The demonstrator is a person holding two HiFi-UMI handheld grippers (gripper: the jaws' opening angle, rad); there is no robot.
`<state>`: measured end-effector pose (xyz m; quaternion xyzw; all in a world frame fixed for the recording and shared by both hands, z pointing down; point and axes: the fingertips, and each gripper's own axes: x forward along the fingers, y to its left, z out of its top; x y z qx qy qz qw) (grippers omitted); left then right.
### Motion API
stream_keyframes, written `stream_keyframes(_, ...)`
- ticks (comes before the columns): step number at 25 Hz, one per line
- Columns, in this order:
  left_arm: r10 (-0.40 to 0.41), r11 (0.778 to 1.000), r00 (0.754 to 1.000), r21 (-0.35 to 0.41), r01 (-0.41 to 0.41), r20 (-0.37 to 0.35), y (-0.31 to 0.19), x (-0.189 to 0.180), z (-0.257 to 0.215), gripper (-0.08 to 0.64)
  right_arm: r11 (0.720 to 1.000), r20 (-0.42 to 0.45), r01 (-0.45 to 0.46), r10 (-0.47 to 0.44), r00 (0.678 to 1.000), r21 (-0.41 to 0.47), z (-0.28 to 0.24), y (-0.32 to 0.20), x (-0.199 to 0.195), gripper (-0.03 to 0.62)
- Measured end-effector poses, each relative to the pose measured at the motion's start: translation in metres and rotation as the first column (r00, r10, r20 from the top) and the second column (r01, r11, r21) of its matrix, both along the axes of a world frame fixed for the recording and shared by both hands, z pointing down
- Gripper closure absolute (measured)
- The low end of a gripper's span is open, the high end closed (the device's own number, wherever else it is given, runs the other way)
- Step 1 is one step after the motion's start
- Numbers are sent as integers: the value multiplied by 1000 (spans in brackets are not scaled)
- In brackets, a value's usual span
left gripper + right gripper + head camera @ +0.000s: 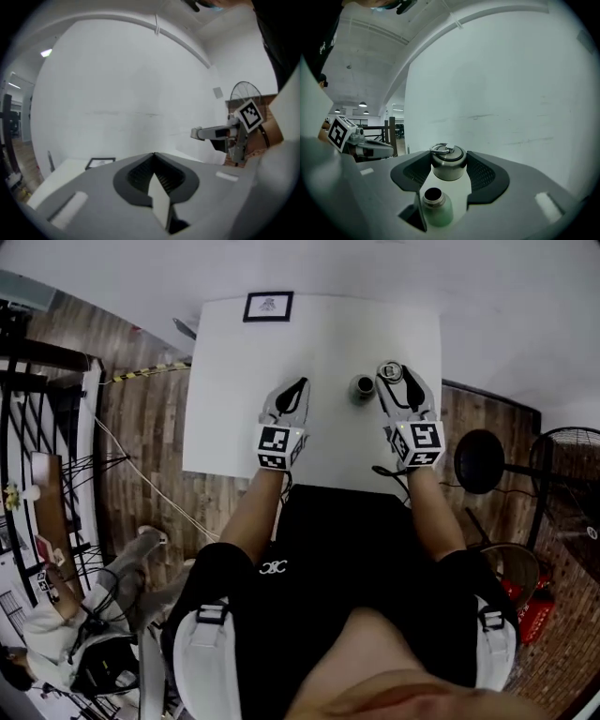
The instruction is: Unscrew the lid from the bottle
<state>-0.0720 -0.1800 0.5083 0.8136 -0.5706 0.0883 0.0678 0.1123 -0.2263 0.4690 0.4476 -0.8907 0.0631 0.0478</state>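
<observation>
Steel lid [448,165], ring on top, is clamped between the jaws of your right hand-held gripper [449,158], off the neck and just right of the bottle [437,208]. The green bottle stands upright on the white tabletop [328,324], mouth open, long axis vertical. Your left hand-held gripper [154,157] is closed on nothing, well to the left of the bottle. Judgement: the unscrewing is done. Your right hand is nearer the bottle, so it would set the lid down just right of it.

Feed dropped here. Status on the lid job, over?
Left tool shut, empty. Right tool shut on lid, clear of bottle. Bottle open, upright on table. Nothing in the way.
</observation>
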Motion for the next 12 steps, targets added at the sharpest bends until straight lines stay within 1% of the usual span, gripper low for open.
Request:
stream_keyframes(3, -124, 992, 992, 41, 123, 4, 3, -38, -38, 506, 999, 2, -17, 17, 1000, 28, -14, 4, -5, 354)
stream_keyframes(6, -204, 977, 979, 63, 204, 3, 3, -61, -69, 506, 997, -15, -7, 8, 1000, 76, -35, 3, -9, 354)
stream_keyframes(9, -244, 967, 970, 80, 243, 8, 6, -67, -89, 506, 997, -20, -15, 16, 1000, 80, -49, 1, -7, 354)
stream_keyframes(12, -251, 964, 968, 87, 250, -2, 2, -66, -101, 506, 997, -32, -40, 42, 999, 73, -58, -7, -6, 354)
